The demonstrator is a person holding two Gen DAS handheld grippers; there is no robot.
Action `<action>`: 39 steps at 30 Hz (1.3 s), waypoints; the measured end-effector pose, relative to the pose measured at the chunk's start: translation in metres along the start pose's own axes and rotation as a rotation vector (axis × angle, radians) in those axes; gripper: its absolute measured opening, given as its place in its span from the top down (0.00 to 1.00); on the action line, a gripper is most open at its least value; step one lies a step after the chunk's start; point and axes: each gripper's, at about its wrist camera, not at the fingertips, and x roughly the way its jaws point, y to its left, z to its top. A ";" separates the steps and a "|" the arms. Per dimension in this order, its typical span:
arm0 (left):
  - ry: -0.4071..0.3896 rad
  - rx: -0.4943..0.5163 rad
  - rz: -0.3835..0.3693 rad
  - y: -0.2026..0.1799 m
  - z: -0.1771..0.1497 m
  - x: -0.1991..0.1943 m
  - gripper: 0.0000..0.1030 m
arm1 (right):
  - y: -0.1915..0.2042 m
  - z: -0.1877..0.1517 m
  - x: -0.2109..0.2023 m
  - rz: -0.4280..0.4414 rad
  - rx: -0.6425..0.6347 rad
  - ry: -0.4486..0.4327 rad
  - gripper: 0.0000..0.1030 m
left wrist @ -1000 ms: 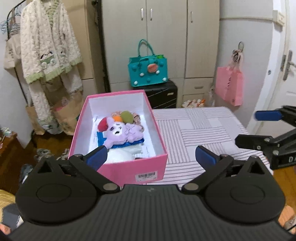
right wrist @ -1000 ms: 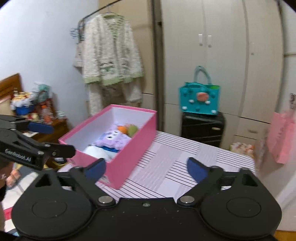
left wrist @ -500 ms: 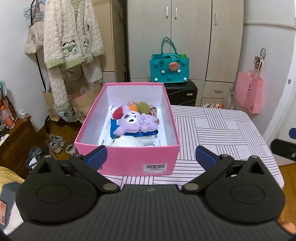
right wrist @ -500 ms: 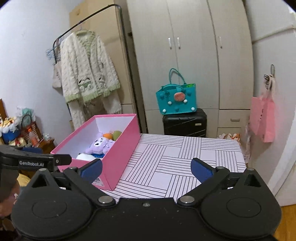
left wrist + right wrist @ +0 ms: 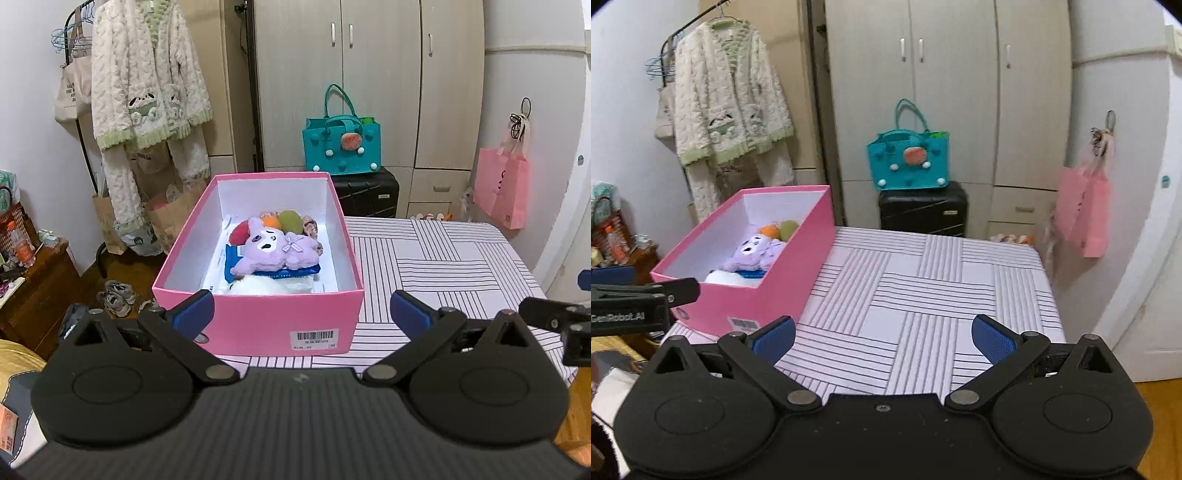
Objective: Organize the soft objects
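A pink box point(image 5: 258, 325) stands open on the left of a striped table point(image 5: 443, 266). Inside lie a purple plush point(image 5: 275, 249), small red, orange and green soft balls, a white soft item point(image 5: 258, 286) and a blue cloth. The box point(image 5: 783, 280) and the purple plush point(image 5: 753, 253) also show in the right wrist view. My left gripper point(image 5: 301, 315) is open and empty, held back in front of the box's near wall. My right gripper point(image 5: 882, 338) is open and empty over the table's near edge, right of the box.
Behind the table stand a wardrobe point(image 5: 369, 85), a black suitcase point(image 5: 369, 192) with a teal bag point(image 5: 341, 147) on it, a pink bag point(image 5: 502, 192) on the right wall and a fluffy cardigan point(image 5: 147, 85) on a rack at left. A wooden cabinet point(image 5: 33, 288) stands far left.
Both grippers have drawn back and turned to face the box and table more squarely. The right gripper's tip shows again at the right edge of the left view. The box contents have not moved.
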 end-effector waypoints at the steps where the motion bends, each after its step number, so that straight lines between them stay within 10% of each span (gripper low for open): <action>1: 0.005 -0.001 -0.007 0.000 0.000 0.000 0.00 | 0.002 -0.002 -0.002 -0.024 -0.008 -0.008 0.00; 39: 0.001 0.040 0.006 -0.010 -0.009 0.001 0.00 | 0.007 -0.005 -0.012 -0.121 -0.017 -0.026 0.00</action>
